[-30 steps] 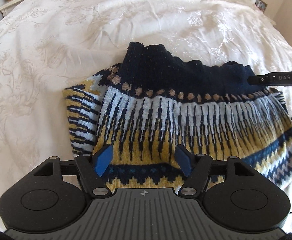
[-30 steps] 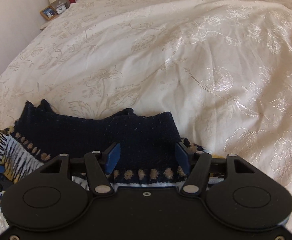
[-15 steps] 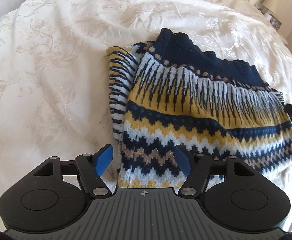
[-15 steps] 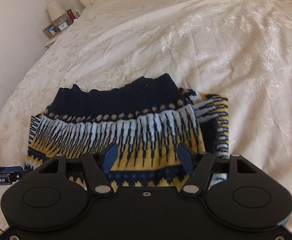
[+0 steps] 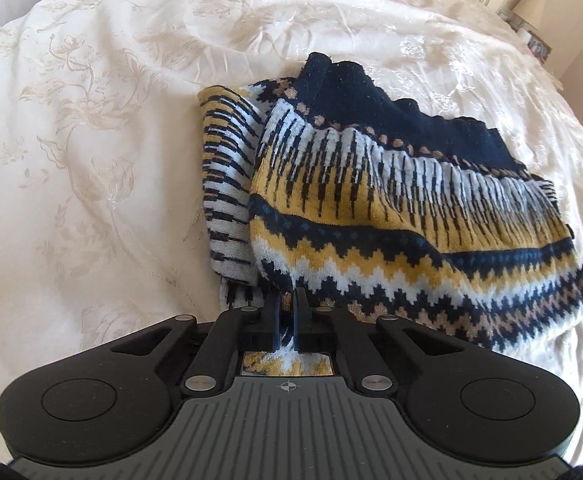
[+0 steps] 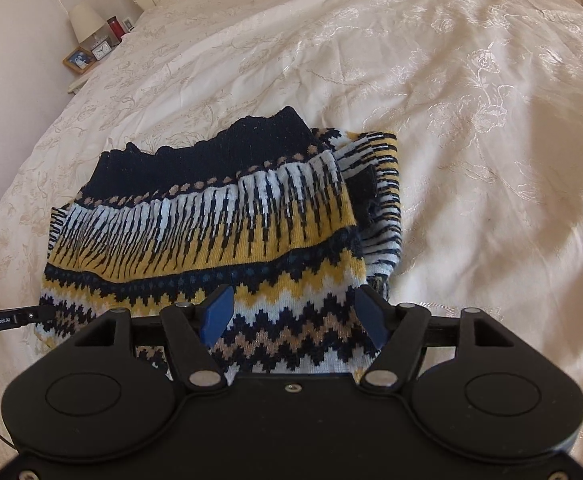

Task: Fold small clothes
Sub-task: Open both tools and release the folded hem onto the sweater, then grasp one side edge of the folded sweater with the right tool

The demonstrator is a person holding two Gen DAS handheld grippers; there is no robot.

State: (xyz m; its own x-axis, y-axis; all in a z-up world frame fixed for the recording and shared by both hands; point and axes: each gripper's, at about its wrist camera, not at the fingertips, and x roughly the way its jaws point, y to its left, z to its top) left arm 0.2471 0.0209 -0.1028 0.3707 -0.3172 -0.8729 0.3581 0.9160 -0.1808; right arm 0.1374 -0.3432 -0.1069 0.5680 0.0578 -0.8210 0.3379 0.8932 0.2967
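A small knitted sweater (image 5: 391, 216) in navy, yellow, white and tan patterns lies folded on the cream bedspread, navy band at the far side. In the left wrist view my left gripper (image 5: 287, 312) is shut on the sweater's near left corner, knit pinched between its fingers. The right wrist view shows the same sweater (image 6: 211, 232) with my right gripper (image 6: 293, 314) open over its near right edge, blue pads either side of the zigzag rows, nothing pinched. A striped sleeve (image 6: 383, 200) sticks out on the right side.
The cream embroidered bedspread (image 6: 471, 120) spreads wide around the sweater. A nightstand with a lamp (image 6: 87, 22), clock and photo frame stands at the far left of the right wrist view. Another lamp (image 5: 533, 2) stands at the far right in the left wrist view.
Both grippers have drawn back from the navy far band to the sweater's near edge. The left gripper, open before, has shut on the near left corner. The right one stays open.
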